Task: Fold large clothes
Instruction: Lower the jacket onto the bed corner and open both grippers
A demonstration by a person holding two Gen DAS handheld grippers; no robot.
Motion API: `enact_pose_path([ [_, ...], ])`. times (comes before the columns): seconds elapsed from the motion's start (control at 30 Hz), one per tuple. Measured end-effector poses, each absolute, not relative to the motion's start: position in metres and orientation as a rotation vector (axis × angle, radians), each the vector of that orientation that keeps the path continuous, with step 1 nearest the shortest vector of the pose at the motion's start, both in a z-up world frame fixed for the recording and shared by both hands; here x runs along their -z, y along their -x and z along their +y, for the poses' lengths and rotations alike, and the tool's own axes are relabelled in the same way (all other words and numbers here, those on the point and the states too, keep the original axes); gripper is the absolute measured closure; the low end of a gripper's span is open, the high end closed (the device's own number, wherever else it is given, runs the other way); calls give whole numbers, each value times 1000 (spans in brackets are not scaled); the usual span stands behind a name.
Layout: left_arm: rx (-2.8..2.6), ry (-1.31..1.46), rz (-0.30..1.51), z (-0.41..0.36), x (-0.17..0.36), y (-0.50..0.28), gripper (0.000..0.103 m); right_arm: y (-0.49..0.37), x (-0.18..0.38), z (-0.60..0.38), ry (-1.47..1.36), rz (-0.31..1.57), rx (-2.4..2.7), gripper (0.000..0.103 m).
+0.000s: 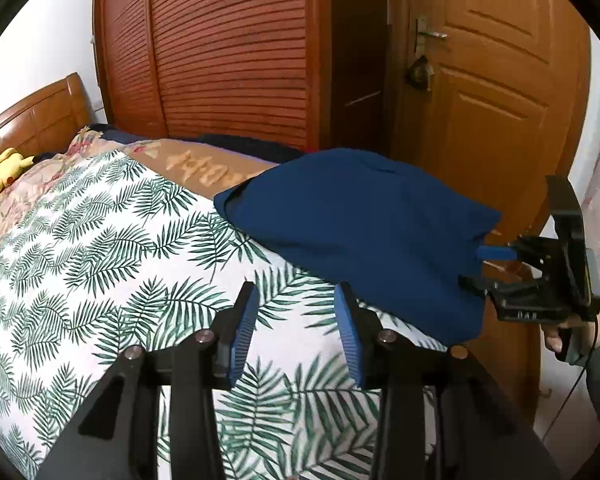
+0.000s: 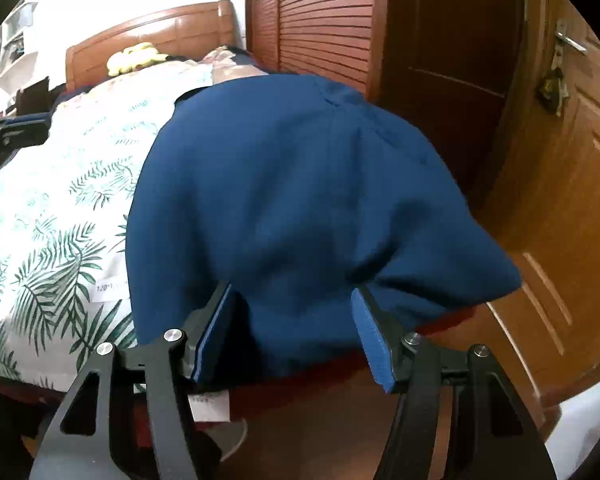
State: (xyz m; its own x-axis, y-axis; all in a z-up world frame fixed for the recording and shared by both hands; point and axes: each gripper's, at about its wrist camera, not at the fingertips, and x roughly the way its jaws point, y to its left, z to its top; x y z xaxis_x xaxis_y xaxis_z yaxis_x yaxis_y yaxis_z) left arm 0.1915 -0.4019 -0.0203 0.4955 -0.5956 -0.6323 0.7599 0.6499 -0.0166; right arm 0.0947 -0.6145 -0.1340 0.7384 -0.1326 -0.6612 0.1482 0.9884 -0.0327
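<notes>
The blue garment (image 2: 284, 208) lies bunched at the bed (image 1: 100, 240) edge, folding barely begun. My left gripper (image 1: 296, 332) jaws stand apart, empty; my right gripper (image 2: 292, 336) jaws apart at the hem.

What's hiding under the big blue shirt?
The blue shirt lies on the leaf-print bedcover, its corner hanging over the bed's edge. Anything else beneath is covered, so I can't tell.

Louvred wardrobe (image 1: 228, 48); panelled door (image 1: 496, 80)
</notes>
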Motion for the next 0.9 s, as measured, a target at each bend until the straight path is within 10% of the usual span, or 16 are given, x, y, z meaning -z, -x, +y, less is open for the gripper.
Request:
enact_pose_path([
  [0.9,677,-191,690,-326,39,-143,64,-74,101,-537,-40,588,148,14],
])
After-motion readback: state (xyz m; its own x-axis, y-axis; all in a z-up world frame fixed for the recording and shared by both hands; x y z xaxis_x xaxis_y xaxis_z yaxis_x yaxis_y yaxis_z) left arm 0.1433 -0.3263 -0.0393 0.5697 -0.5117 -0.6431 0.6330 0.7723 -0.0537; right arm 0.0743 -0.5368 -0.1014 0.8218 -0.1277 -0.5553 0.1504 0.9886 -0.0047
